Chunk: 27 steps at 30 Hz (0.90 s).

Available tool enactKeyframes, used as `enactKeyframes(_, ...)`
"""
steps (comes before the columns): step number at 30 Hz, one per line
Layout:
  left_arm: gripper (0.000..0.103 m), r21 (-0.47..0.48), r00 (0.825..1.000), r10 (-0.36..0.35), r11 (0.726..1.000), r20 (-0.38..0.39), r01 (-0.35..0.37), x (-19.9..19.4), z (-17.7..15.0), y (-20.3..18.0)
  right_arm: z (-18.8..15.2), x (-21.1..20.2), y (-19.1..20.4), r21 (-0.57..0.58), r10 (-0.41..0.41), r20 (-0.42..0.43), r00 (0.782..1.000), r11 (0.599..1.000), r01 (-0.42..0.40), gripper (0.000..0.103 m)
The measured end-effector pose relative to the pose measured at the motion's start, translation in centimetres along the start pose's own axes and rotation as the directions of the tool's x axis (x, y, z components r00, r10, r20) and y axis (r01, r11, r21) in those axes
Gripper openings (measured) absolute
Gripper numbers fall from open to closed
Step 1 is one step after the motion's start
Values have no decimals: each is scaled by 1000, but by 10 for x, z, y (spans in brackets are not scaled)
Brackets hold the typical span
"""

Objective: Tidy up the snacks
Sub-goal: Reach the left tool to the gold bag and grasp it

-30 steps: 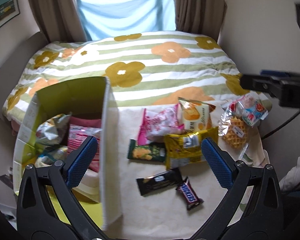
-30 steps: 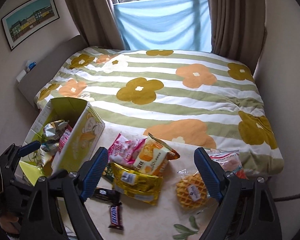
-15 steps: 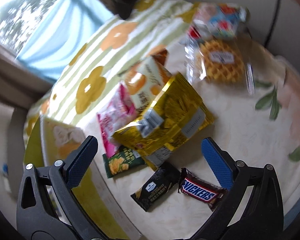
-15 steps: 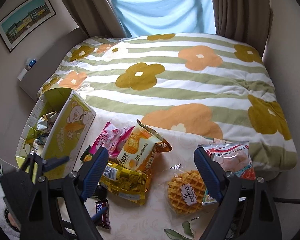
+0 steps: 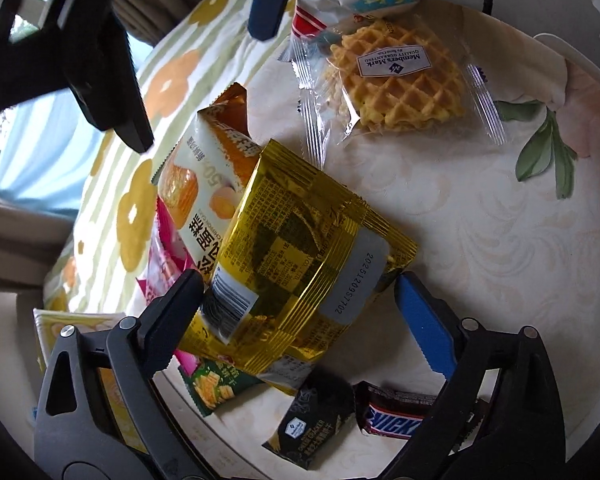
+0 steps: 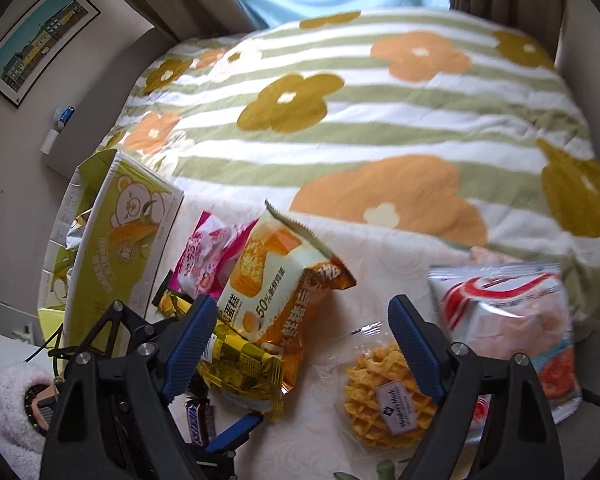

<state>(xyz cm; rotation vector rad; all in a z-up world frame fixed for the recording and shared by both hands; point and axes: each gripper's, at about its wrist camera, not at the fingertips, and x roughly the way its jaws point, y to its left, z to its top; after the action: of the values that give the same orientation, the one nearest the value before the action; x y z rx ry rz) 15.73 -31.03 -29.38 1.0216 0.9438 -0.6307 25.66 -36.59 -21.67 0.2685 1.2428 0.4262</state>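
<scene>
Now the left gripper is hanging over the gold snack bag, its jaws wide and just closing a little, not squeezing yet. Nearby, the right gripper is waiting open above the waffle pack. Both snacks are lying on the cream tablecloth.

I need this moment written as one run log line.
left gripper: open, jaws just closing around gold bag | right gripper: open, empty, above waffle | box: partly filled
</scene>
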Motion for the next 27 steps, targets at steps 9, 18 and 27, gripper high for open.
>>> enactKeyframes(9, 82, 45, 999, -32, 998, 10, 32, 5, 0, 0, 3, 13, -8, 21, 16, -32, 999, 1000, -15, 85)
enactKeyframes(18, 60, 50, 1000, -11, 999, 12, 10, -2, -10, 1, 3, 15, -13, 40, 26, -26, 999, 999, -24, 85)
enactKeyframes(27, 55, -50, 1000, -8, 999, 23, 10, -20, -19, 29, 0, 9, -14, 59, 39, -9, 999, 997, -39, 85)
